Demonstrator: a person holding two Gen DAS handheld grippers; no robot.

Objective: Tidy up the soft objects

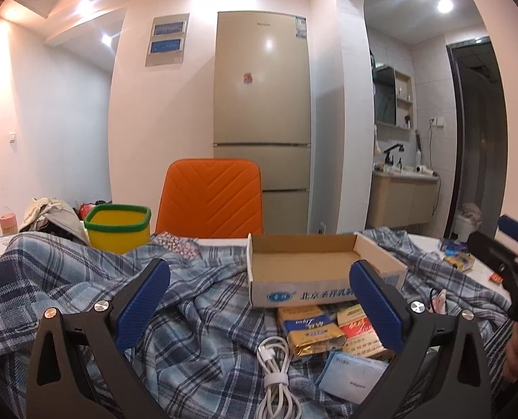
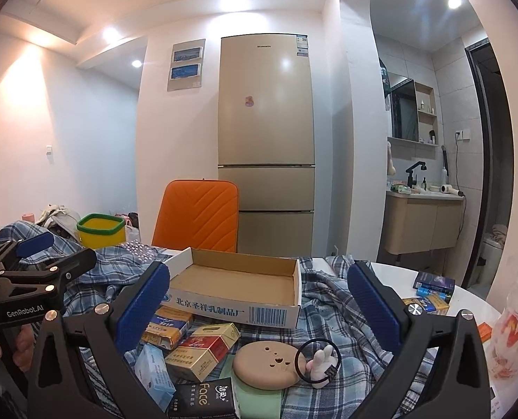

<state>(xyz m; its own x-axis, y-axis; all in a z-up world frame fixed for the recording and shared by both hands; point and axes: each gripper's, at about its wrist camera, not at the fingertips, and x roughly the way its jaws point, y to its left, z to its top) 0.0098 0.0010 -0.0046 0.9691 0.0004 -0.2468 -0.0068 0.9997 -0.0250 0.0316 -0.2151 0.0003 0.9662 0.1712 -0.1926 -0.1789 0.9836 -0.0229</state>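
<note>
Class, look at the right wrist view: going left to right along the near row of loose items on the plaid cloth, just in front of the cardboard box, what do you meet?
Light blue tissue pack → red and gold cigarette pack → tan round pad → black hair tie with a white bunny charm.

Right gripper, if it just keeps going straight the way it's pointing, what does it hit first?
Most likely the open cardboard box, which sits dead ahead of the open right gripper. The cigarette packs and round beige pad lie lower, probably under its path; depth is uncertain.
</note>
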